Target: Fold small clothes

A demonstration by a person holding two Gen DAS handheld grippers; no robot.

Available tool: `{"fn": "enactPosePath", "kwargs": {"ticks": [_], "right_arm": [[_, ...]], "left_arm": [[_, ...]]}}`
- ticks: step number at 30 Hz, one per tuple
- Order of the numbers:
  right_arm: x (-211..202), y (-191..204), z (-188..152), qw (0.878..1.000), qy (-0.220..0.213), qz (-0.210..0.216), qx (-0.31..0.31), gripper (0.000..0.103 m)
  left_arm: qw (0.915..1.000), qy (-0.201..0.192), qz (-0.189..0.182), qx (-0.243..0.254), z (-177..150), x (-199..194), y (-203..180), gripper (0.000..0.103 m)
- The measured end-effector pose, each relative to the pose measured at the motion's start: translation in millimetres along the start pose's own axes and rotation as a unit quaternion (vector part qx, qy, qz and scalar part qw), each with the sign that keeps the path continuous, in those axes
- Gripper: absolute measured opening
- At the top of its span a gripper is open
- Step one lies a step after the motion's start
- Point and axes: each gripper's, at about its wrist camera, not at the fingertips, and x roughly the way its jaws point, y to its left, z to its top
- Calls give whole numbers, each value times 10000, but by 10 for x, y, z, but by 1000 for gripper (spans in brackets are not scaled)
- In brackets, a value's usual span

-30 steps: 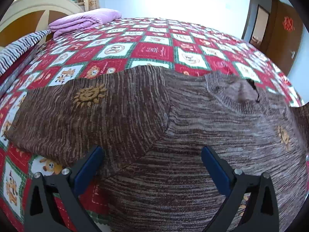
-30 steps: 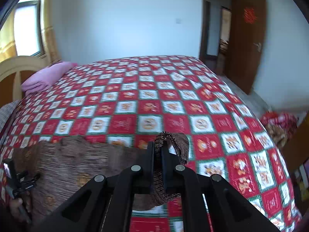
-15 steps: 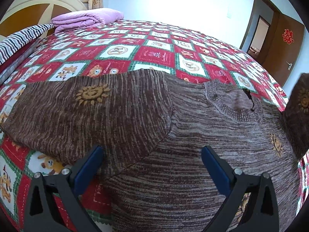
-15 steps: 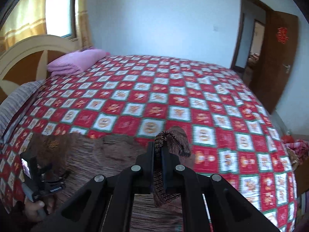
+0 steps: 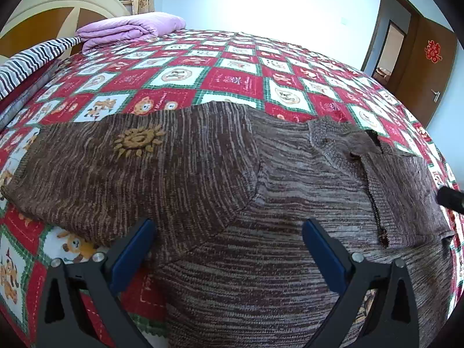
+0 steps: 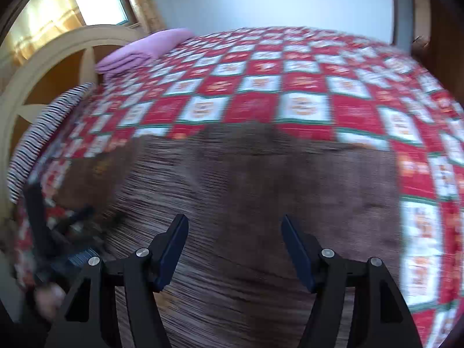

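Note:
A brown striped knit sweater [image 5: 261, 203] with a sun patch [image 5: 136, 142] lies on the red checked bedspread [image 5: 232, 78]. Its left sleeve lies spread to the left, and its right sleeve [image 5: 403, 203] is folded over the body. My left gripper [image 5: 229, 240] is open and empty just above the sweater's lower left part. My right gripper [image 6: 233, 243] is open and empty above the sweater [image 6: 246, 188], in a blurred view. The left gripper [image 6: 58, 240] and the hand holding it show at the left in the right wrist view.
A folded purple blanket [image 5: 130, 29] lies at the head of the bed by the wooden headboard [image 5: 52, 17]. A striped pillow [image 5: 26, 63] lies at the left edge. A brown door [image 5: 426, 66] stands open at the far right.
My right gripper carried the right sleeve over the sweater's body, let it go and opened. The sleeve now lies folded across the body. My left gripper stayed open in place.

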Motion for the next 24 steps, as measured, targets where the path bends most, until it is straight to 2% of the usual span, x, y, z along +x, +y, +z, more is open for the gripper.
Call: {"fn": "enactPosePath", "kwargs": {"ticks": [3, 7, 8, 14, 20, 24], "right_arm": [[-63, -407, -112, 9968, -83, -782, 113, 67], [129, -646, -272, 9926, 131, -1206, 53, 67], [218, -633, -330, 9913, 248, -1294, -45, 67], [252, -491, -475, 9848, -163, -1710, -272, 67], [256, -493, -497, 9843, -254, -1722, -279, 67], [263, -525, -509, 9864, -294, -1611, -174, 67]], "left_arm": [[9997, 81, 194, 153, 10, 8, -60, 103], [9974, -174, 516, 472, 45, -161, -215, 103], [9966, -214, 543, 588, 61, -215, -276, 103], [9900, -332, 336, 1329, 220, -440, -838, 103], [9811, -322, 690, 1781, 266, -91, -1436, 103], [9706, -142, 1223, 2067, 156, 198, -1667, 103]]}}
